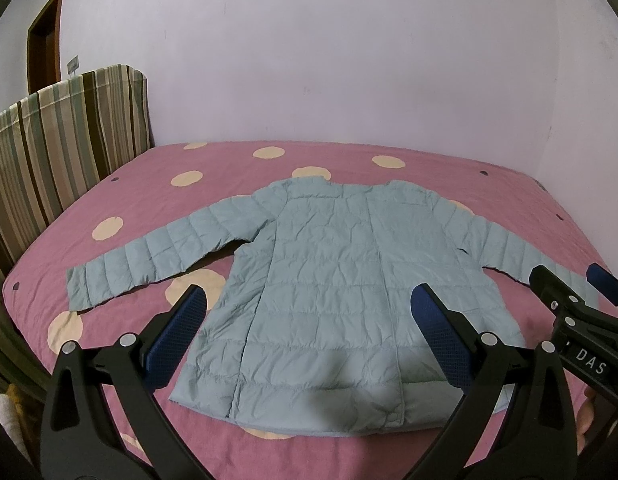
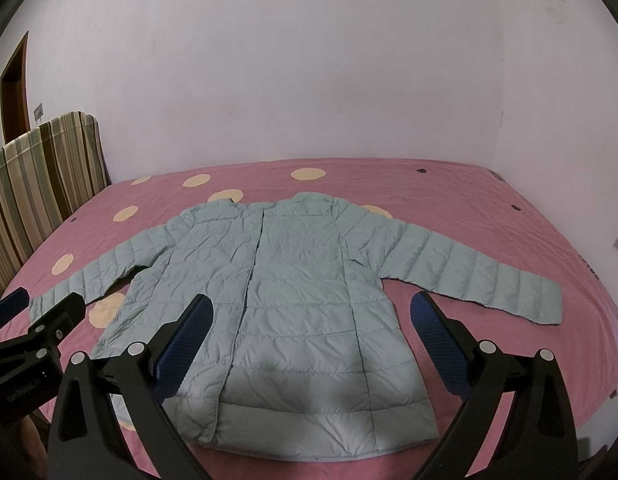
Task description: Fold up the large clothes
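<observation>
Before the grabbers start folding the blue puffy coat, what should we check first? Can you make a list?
1. Jacket lies flat on the bed: ok.
2. Both sleeves spread out, left sleeve, right sleeve: ok.
3. Front closed: cannot tell, only a bottom snap shows.
4. Left gripper open and empty: ok.
5. Right gripper open and empty: ok.
6. Nothing lying on the jacket: ok.

Both wrist views near bed's (image 1: 269, 456) foot, facing wall, sharing jacket (image 1: 329, 280)
</observation>
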`<state>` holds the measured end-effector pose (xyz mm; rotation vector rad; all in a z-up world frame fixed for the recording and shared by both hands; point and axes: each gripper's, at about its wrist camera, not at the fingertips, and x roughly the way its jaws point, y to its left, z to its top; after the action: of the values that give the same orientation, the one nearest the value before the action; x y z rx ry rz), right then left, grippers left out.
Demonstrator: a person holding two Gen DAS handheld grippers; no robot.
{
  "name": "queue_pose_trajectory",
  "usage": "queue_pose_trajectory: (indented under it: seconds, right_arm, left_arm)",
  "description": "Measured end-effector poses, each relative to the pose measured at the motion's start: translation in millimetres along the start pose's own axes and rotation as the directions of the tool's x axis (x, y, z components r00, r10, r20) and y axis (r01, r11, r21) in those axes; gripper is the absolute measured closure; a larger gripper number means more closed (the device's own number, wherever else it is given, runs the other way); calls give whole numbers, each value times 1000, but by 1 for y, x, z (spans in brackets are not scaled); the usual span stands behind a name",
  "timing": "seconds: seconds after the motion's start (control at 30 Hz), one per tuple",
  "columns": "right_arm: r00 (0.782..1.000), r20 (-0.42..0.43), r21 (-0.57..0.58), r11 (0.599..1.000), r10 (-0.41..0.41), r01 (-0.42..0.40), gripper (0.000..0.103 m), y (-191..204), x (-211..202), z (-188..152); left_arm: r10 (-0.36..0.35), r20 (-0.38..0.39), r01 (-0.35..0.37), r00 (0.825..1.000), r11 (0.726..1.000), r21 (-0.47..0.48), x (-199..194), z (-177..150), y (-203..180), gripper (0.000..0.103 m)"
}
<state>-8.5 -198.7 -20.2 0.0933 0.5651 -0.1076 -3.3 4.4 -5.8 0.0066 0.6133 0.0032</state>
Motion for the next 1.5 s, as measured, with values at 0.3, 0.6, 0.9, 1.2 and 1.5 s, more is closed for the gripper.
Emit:
queue_pose_trajectory:
  seconds: [0.3, 0.6, 0.9, 1.2, 1.5]
  right_arm:
    - [1000, -2, 0, 1000, 1, -1, 5, 0, -1, 0]
    - [1000, -8, -6, 1000, 4, -4, 5, 1, 5, 2]
    - [1000, -24, -6, 1000, 15, -15, 5, 1, 15, -6]
    - [997, -72, 1, 1000, 29, -29, 5, 3, 32, -9]
    - [988, -127, 125, 990, 83, -67, 5, -31, 74, -12]
  left_arm:
    - [1, -8, -1, 1000, 1000, -3, 2, -2, 2, 2]
    - [2, -18, -2, 1000, 1000, -4, 3, -2, 3, 2]
    - [2, -38, -2, 999, 1000, -6, 10, 1, 2, 2]
    - [-5, -76, 4, 997, 1000, -12, 31, 1, 2, 2]
    - [0, -182, -13, 983, 998, -67, 88, -3, 26, 2]
